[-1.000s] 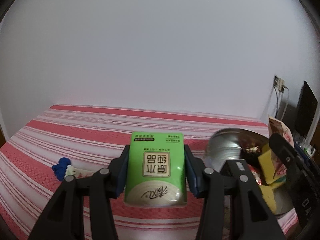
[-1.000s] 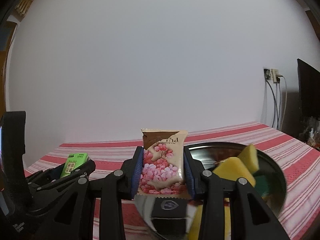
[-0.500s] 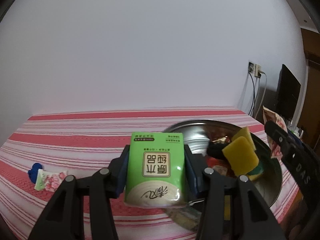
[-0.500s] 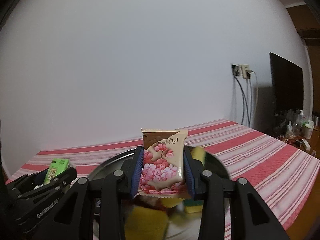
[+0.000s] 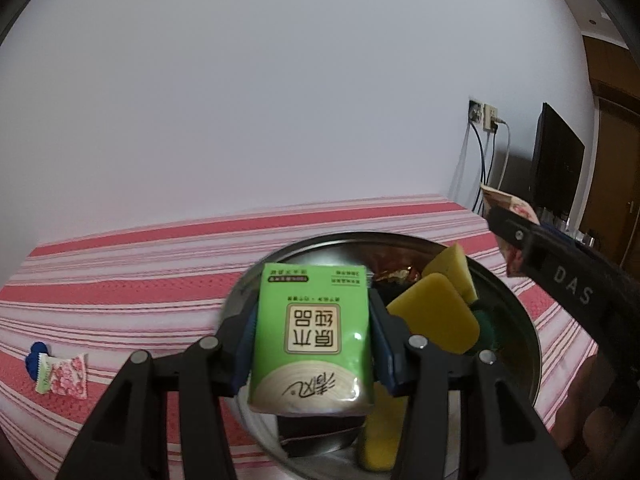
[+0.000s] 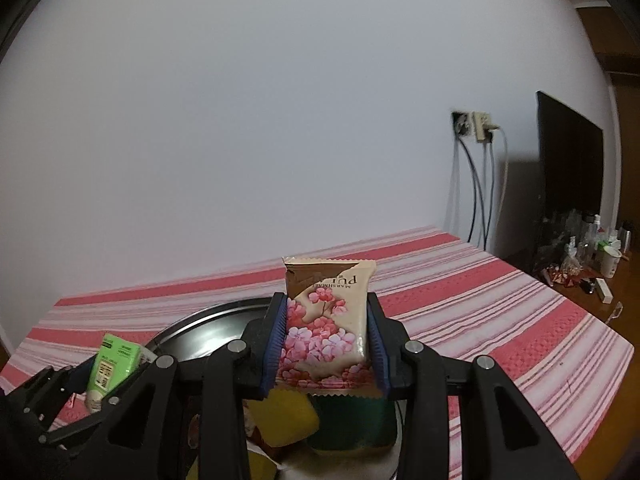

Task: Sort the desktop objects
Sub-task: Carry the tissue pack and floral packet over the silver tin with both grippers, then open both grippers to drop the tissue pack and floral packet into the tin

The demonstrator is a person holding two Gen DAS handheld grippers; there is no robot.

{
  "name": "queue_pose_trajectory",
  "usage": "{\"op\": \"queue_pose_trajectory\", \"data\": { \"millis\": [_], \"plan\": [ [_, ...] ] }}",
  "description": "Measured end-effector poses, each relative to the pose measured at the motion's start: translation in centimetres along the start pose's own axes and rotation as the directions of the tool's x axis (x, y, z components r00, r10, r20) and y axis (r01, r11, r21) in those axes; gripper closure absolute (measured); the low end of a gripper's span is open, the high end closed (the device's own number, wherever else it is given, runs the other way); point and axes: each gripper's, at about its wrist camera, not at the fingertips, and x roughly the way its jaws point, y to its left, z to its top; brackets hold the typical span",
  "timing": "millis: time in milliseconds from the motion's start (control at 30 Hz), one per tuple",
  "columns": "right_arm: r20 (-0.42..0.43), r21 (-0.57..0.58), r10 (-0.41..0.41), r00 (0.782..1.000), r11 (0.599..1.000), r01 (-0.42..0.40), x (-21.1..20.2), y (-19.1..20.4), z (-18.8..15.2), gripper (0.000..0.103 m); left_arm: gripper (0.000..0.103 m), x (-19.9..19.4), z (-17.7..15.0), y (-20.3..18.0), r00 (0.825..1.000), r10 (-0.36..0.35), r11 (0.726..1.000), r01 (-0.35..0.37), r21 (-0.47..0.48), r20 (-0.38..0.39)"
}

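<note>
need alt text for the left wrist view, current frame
The left gripper clamps a green tissue pack above a metal bowl holding yellow sponges and wrapped snacks. The bowl sits on a red-and-white striped tablecloth; a floral snack packet lies at far left, and the right gripper's arm enters from the right.

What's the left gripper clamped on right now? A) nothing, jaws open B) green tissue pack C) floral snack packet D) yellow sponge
B: the left gripper has both jaws pressed against the sides of the green tissue pack, held above the metal bowl; the floral snack packet is in the right gripper.
</note>
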Motion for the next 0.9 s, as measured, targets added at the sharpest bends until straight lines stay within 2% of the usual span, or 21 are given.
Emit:
{"op": "queue_pose_trajectory", "data": {
  "millis": [133, 167, 200, 233, 267, 300, 367, 533, 633, 800, 900],
  "plan": [
    [-0.064, -0.012, 0.024, 0.998, 1.000, -0.025, 2.1, 0.0, 0.4, 0.059, 0.052, 1.5, 0.2, -0.4, 0.999, 0.015, 1.000, -0.015, 0.005, -0.051],
    [-0.094, -0.014, 0.037, 0.995, 0.999, -0.039, 3.0, 0.0, 0.4, 0.057, 0.042, 2.0, 0.3, -0.5, 0.997, 0.010, 1.000, -0.009, 0.005, -0.071],
    [-0.119, -0.007, 0.050, 0.992, 0.999, -0.051, 3.7, 0.0, 0.3, 0.050, 0.025, 2.3, 0.3, -0.5, 0.996, 0.004, 1.000, -0.004, 0.002, -0.089],
    [-0.134, 0.002, 0.061, 0.989, 0.998, -0.061, 4.2, -0.3, 0.2, 0.045, 0.017, 2.4, 0.2, -0.5, 0.995, 0.004, 1.000, -0.004, 0.000, -0.095],
    [-0.151, 0.026, 0.075, 0.986, 0.997, -0.072, 4.5, -0.7, 0.1, 0.035, 0.002, 2.2, 0.1, -0.4, 0.996, 0.003, 1.000, -0.003, 0.003, -0.088],
    [-0.146, 0.042, 0.081, 0.986, 0.996, -0.075, 4.6, -1.2, 0.0, 0.030, 0.001, 1.7, 0.0, -0.3, 0.998, 0.004, 1.000, -0.003, 0.005, -0.063],
    [-0.083, 0.087, 0.078, 0.993, 0.994, -0.071, 3.6, -2.3, -0.1, 0.029, 0.001, 0.7, -0.1, 0.2, 1.000, 0.008, 1.000, -0.008, 0.003, -0.023],
    [0.031, 0.188, 0.015, 0.999, 0.982, -0.021, 1.0, -4.2, -0.3, 0.025, 0.001, -0.6, 0.0, 2.0, 0.999, 0.041, 0.999, -0.041, -0.032, 0.018],
    [0.061, 0.232, -0.002, 0.998, 0.973, -0.012, 0.1, -4.7, -0.1, 0.024, 0.001, -0.7, -0.1, 2.9, 0.997, 0.075, 0.996, -0.075, -0.044, 0.017],
    [0.073, 0.215, 0.024, 0.997, 0.976, -0.039, -0.4, -3.2, -0.3, 0.024, 0.001, -1.5, -0.5, 4.9, 0.994, 0.108, 0.992, -0.106, -0.074, 0.022],
    [0.094, 0.155, 0.079, 0.992, 0.983, -0.094, -1.2, -0.5, -0.7, 0.024, 0.001, -1.7, -0.8, 6.2, 0.990, 0.139, 0.988, -0.137, -0.072, 0.020]
  ]
}}
